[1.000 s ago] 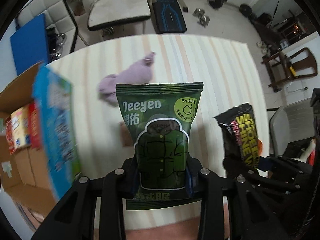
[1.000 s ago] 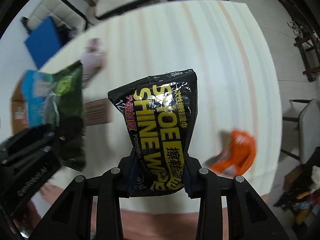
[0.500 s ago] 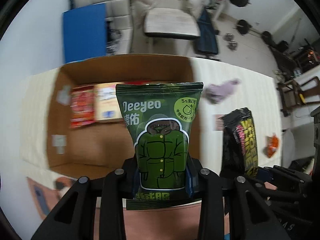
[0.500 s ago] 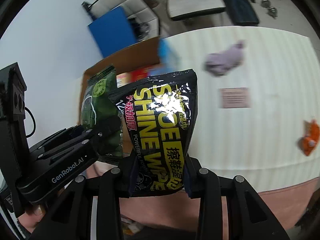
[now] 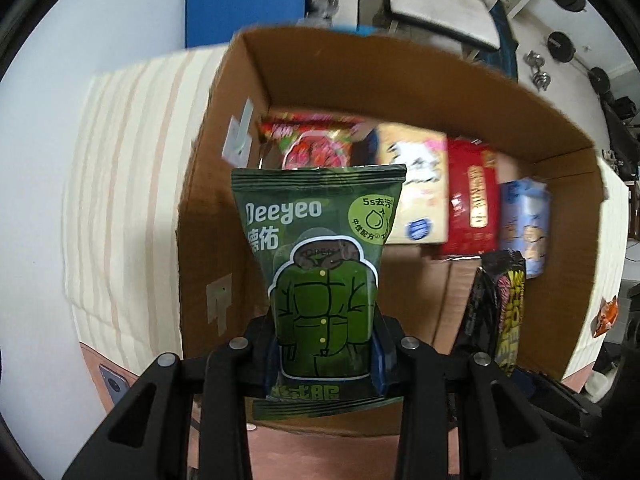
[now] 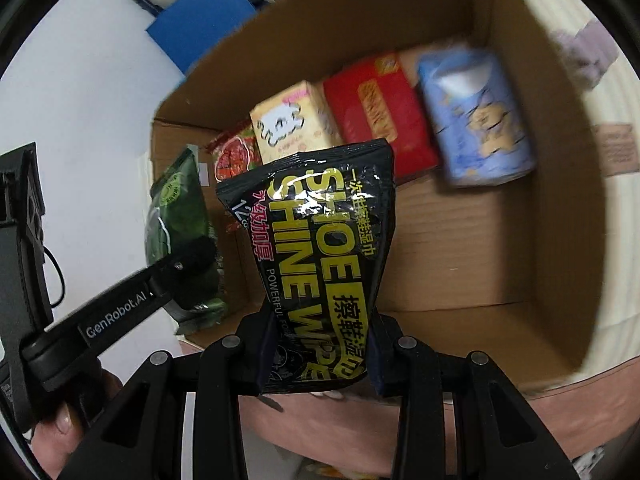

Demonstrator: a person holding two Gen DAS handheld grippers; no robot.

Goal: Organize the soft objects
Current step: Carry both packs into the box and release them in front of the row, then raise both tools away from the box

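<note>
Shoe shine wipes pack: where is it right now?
The shoe shine wipes pack is clamped in the right gripper, above the near part of the open cardboard box, right of the green Deeyeo pack in the left gripper.

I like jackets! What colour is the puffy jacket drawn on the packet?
Green, on a dark green packet. The left wrist view shows it best.

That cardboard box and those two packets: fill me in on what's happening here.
A person is sorting soft packs into the cardboard box. The left hand-held gripper clamps a green Deeyeo packet, and the right hand-held gripper clamps a black shoe-wipe packet. Both packets hang over the open box, unreleased. Four packs, including a red pack and a blue pack, already line its far side.
</note>
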